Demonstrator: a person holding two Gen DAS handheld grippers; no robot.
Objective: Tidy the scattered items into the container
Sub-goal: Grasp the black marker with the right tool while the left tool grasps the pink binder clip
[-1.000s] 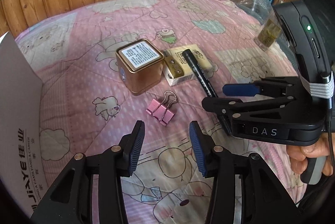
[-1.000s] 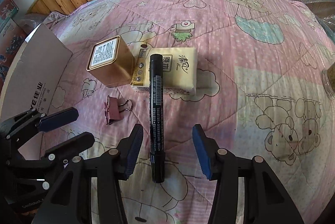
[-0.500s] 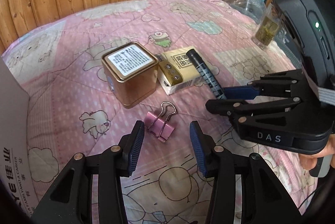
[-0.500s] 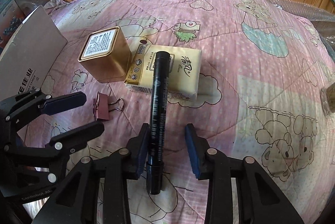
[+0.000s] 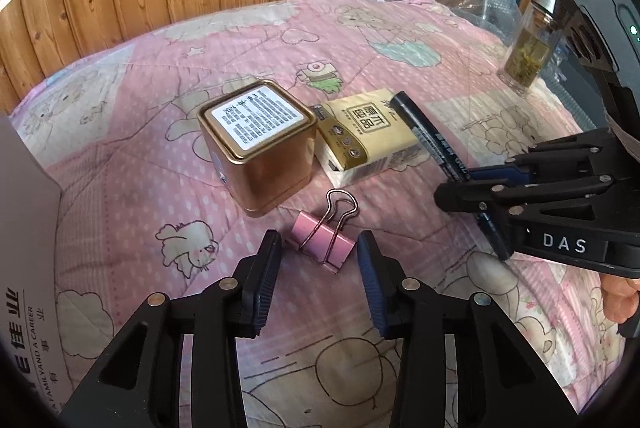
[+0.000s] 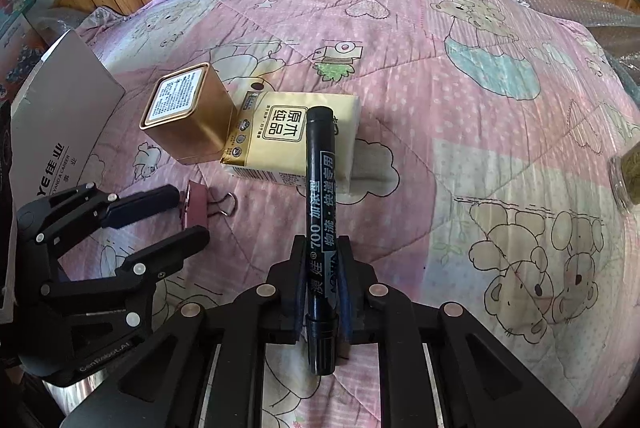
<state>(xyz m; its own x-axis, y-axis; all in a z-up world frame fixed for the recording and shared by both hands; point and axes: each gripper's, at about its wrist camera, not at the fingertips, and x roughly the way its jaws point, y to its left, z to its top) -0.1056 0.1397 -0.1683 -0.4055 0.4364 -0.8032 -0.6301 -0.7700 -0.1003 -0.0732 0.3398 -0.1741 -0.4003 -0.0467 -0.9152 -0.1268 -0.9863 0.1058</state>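
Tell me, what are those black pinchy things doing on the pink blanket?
A person is tidying up with tongs in each hand. The right tongs are shut on a black marker whose far end lies over a tissue pack. The left tongs are open around a pink binder clip. A gold tin waits nearby, and the cardboard box stands at the left.

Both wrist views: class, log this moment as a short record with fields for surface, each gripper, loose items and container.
surface: pink cartoon quilt
right gripper: shut on black marker, whose far end lies over the tissue pack
left gripper: open, fingers either side of pink binder clip; whether they touch it cannot be told
other loose items: gold tin, upright beside the tissue pack
container: white cardboard box, at the left edge
background: glass jar
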